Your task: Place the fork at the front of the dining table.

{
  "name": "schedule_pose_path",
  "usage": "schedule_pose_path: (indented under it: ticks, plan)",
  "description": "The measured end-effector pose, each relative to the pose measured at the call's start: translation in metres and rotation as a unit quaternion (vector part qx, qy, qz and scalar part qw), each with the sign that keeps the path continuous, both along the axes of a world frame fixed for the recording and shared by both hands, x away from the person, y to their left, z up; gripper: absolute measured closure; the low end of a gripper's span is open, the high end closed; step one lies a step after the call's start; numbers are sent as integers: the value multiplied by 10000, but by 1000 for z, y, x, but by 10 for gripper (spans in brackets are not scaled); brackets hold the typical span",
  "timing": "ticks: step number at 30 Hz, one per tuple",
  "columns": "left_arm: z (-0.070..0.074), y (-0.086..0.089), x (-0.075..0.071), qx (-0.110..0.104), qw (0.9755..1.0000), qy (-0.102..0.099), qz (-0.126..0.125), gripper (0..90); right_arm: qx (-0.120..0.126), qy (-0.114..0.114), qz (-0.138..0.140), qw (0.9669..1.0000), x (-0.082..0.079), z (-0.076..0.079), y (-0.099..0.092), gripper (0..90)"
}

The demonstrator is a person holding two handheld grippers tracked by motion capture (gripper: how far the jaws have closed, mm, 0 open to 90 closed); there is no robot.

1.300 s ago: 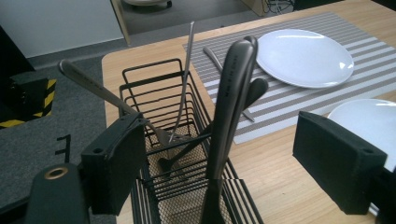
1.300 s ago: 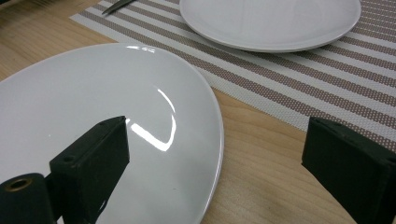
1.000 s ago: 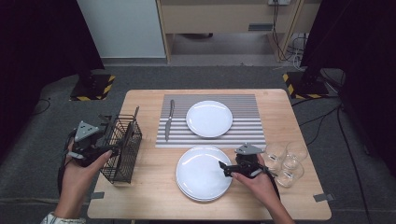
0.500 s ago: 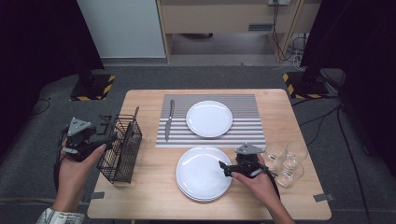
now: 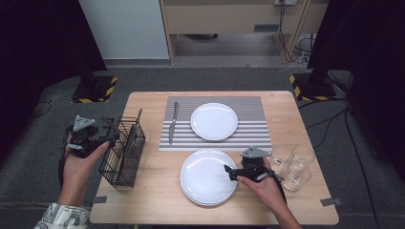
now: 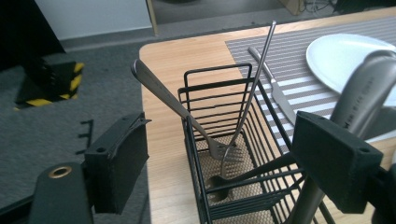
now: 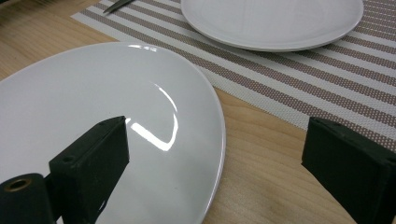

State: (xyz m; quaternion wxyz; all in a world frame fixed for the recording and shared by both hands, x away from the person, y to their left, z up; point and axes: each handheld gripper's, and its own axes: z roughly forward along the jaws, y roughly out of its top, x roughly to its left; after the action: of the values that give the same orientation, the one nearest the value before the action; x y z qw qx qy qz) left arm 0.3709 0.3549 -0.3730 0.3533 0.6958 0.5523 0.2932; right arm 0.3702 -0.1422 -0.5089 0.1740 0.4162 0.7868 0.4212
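A black wire cutlery basket (image 5: 123,153) stands at the table's left edge. My left gripper (image 5: 108,132) is held just left of it, jaws open and pointing at it. In the left gripper view (image 6: 224,154) the basket (image 6: 233,140) holds two forks (image 6: 164,99) and a thick metal handle (image 6: 369,88) that passes behind the right pad. My right gripper (image 5: 230,172) is open at the right rim of the near white plate (image 5: 205,177). Its jaws (image 7: 222,158) straddle that rim (image 7: 219,135), one over the plate and one over the wood.
A second white plate (image 5: 214,121) and a knife (image 5: 173,123) lie on the striped placemat (image 5: 253,138). Three clear glasses (image 5: 291,164) stand close to the right hand. The table's left edge runs just beside the basket.
The left hand and its gripper have shifted a little farther from the person along the basket's left side. The right gripper has stayed at the plate's rim.
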Motion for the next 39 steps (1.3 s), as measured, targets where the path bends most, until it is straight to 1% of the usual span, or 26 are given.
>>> schedule_pose_path:
  ticks: [5,6,9,13,19,22,27,31,33,35,37,39]
  plan:
    - [-1,5,7,-69,9999,13,98,178,-31,2,26,10000,0,-1,1,75]
    - [-1,7,12,-154,9998,33,138,179,-46,18,30,10000,0,-2,2,75]
    - [-1,10,18,-197,9996,27,193,179,-46,29,31,10000,0,-2,3,75]
    - [-6,13,28,-269,9992,115,271,179,-61,20,35,10000,0,-3,2,75]
    - [-14,20,39,-418,9983,167,368,185,-83,30,58,9999,1,-4,3,75]
    - [-18,22,44,-399,9982,201,398,194,-103,23,79,9999,1,-4,4,75]
    - [-22,23,47,-432,9979,258,396,218,-120,24,79,9999,0,-4,3,75]
    - [-22,24,47,-431,9981,237,365,264,-114,44,65,9999,0,-4,3,75]
    - [-22,26,47,-501,9980,195,328,310,-127,37,76,9999,0,-5,4,75]
    - [-22,28,47,-525,9979,206,323,342,-156,31,86,9998,0,-5,4,75]
    - [-23,29,48,-569,9977,237,287,392,-165,38,79,9998,0,-6,4,76]
    - [-24,29,50,-581,9976,244,271,418,-163,50,77,9998,0,-6,4,76]
